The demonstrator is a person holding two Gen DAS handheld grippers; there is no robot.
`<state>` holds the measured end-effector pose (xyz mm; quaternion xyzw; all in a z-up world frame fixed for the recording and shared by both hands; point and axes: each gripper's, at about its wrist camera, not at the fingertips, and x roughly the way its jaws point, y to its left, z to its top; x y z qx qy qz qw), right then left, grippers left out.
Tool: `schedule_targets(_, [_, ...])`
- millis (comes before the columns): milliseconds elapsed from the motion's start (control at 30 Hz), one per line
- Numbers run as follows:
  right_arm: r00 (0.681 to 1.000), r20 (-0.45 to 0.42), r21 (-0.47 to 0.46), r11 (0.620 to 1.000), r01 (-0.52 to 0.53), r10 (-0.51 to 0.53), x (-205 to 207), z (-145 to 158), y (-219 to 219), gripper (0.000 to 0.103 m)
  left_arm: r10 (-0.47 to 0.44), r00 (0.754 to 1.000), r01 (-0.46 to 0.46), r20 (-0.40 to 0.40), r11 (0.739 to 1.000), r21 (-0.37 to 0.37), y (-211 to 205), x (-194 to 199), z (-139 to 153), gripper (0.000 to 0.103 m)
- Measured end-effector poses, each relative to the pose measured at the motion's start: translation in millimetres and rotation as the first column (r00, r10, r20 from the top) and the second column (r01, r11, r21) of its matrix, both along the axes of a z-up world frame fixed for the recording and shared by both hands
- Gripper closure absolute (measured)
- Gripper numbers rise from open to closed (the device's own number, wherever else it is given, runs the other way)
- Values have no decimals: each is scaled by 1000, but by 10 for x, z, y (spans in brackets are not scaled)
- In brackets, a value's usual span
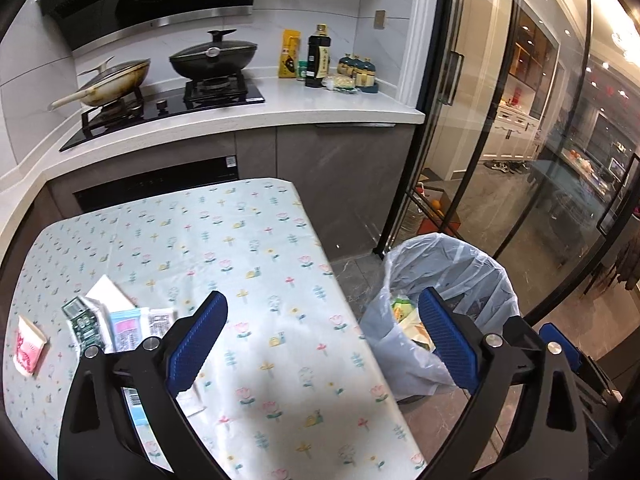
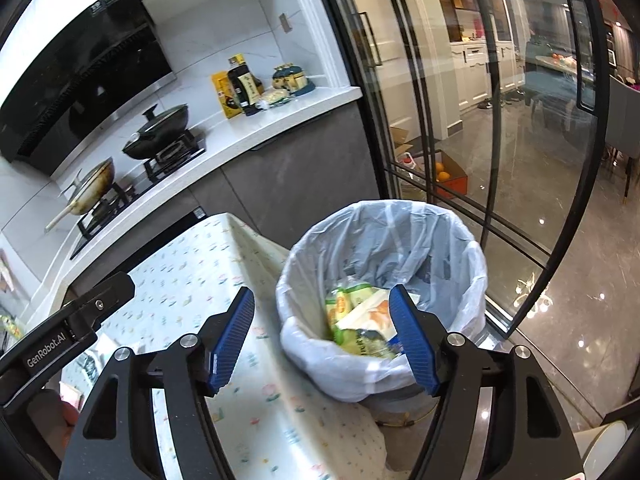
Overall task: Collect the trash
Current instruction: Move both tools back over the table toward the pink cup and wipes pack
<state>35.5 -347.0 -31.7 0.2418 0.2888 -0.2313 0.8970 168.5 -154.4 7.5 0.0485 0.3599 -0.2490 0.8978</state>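
Both your left gripper (image 1: 320, 336) and right gripper (image 2: 322, 336) have fingers wide and empty; flat paper packets (image 1: 120, 324) at nine o'clock on the floral-clothed bench (image 1: 248, 240) may slip from them short of the white-lined round bin (image 2: 472, 264).

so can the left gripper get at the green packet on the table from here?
Probably yes. The left gripper is open and empty above the floral tablecloth, and the green packet lies uncovered to its left among other wrappers, one overlapping its edge. Nothing stands between them.
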Motion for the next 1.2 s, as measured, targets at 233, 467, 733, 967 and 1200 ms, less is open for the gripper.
schedule_targets(233, [999, -2, -23, 998, -50, 50, 42, 111, 395, 35, 48, 999, -48, -13, 999, -17, 411, 20, 49, 11])
schedule_targets(467, [997, -10, -34, 996, -82, 82, 50, 179, 736, 34, 95, 995, -96, -25, 995, -22, 825, -3, 54, 11])
schedule_targets(733, [990, -22, -52, 989, -139, 138, 83, 243, 1198, 34, 151, 988, -153, -38, 987, -49, 1381, -30, 58, 11])
schedule_targets(967, [978, -47, -72, 976, -207, 204, 190, 242, 1648, 34, 203, 978, -206, -50, 977, -55, 1852, -35, 4, 11])
schedule_targets(1200, [958, -90, -81, 957, -278, 271, 364, 142, 2095, 34, 268, 961, -271, -71, 962, -42, 2385, 38, -120, 10])
